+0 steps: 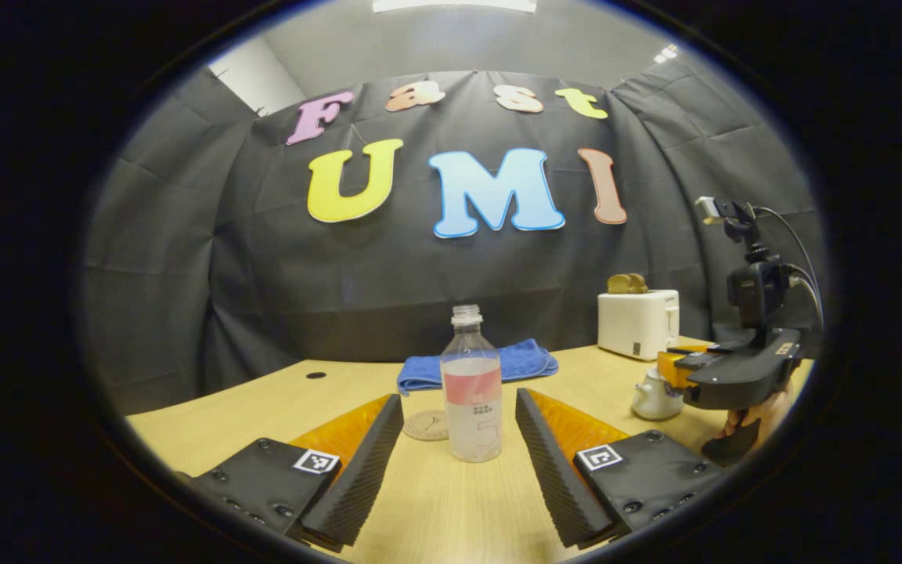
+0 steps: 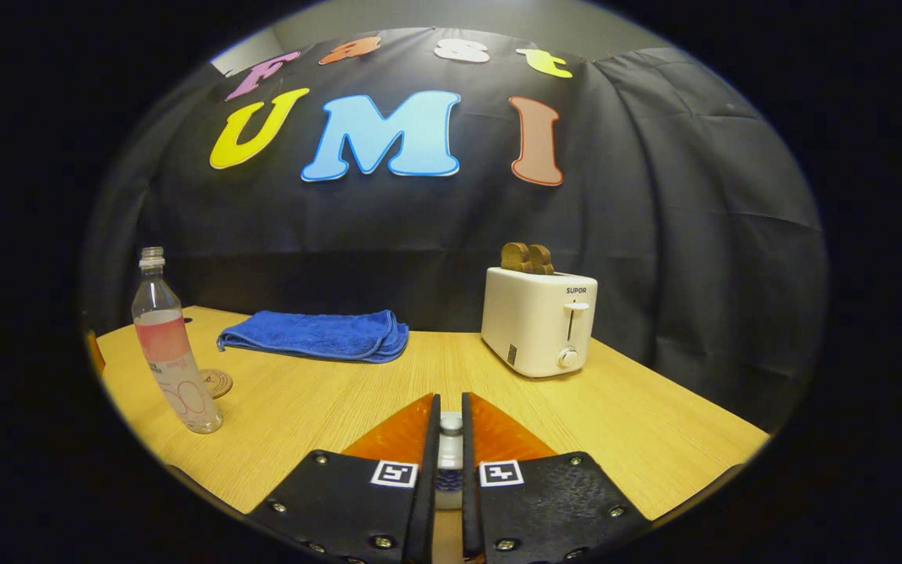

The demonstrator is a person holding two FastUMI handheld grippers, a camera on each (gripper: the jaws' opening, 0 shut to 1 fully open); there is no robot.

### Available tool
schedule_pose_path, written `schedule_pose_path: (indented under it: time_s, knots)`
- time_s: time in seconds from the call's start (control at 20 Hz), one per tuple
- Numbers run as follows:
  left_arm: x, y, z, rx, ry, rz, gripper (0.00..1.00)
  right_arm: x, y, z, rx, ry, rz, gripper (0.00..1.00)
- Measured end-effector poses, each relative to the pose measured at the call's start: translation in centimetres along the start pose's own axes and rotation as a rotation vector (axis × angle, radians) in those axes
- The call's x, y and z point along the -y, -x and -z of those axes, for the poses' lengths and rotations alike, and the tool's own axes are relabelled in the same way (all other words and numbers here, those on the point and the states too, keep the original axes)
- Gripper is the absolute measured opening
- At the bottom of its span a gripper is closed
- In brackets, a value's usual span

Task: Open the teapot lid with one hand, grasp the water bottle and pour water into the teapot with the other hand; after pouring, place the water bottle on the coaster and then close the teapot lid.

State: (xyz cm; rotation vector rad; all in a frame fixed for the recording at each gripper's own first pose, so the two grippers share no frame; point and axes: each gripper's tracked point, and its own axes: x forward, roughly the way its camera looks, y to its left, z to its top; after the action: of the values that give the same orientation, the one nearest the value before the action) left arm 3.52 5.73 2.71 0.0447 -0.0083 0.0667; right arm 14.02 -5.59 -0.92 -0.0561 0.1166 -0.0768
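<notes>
Pale wood-grain tabletop (image 1: 435,501), backed by black cloth hung as the booth wall, carries every item noted.

A clear plastic water bottle (image 1: 472,384) with a pink label band stands upright and uncapped, part filled, near the front of the table. In the left gripper view it sits between the two fingers of the left gripper (image 1: 459,458), towards their tips; the jaws are spread wide and neither finger touches it. A round brown coaster (image 1: 427,425) lies flat just behind and to the left of the bottle's base, apparently touching or overlapped by it in that view.

A small white ceramic teapot (image 1: 654,395) sits farther right. The right gripper (image 1: 682,374), seen from the left gripper view, is over it, with part of a hand (image 1: 756,413) visible beneath the gripper body. In the right gripper view the jaws stand narrow, nearly closed, with a small pale knob (image 2: 450,424) of the teapot lid held in the slot between the fingers. Whether the lid is lifted off the pot cannot be told.

Behind the bottle lies a folded blue cloth towel (image 2: 318,335), flat on the table near the wall. To its right stands a white two-slot toaster (image 2: 539,321) with brown slices of toast (image 2: 526,258) standing up out of its slots, well apart from the bottle.
</notes>
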Motion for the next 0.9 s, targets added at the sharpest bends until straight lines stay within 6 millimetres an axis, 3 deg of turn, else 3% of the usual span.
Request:
schedule_pose_path:
  time_s: [0.05,0.1,0.25,0.4,0.6,0.9]
  knots:
    - [-0.1,0.0,0.1,0.001,0.001,0.001,1.0,0.0,0.5,0.1,-0.005,0.002,0.016,0.14]
    - [0.0,0.0,0.2,-0.002,0.001,0.002,1.0,0.0,0.2,-0.3,0.002,-0.003,0.002,0.04]
    - [0.3,-0.2,0.6,-0.003,0.026,0.018,1.0,-0.3,0.2,-0.6,0.024,0.022,-0.013,0.04]
    - [0.4,-0.4,0.7,-0.003,0.025,0.02,1.0,-0.4,1.1,-2.8,0.086,0.04,-0.012,0.04]
    - [0.9,-1.2,0.5,0.016,0.036,0.029,1.0,-1.0,3.5,-4.2,0.117,0.013,-0.05,0.04]
    - [1.3,-4.8,1.5,0.002,0.053,0.04,1.0,-1.9,8.2,-3.8,0.142,0.024,-0.085,0.04]
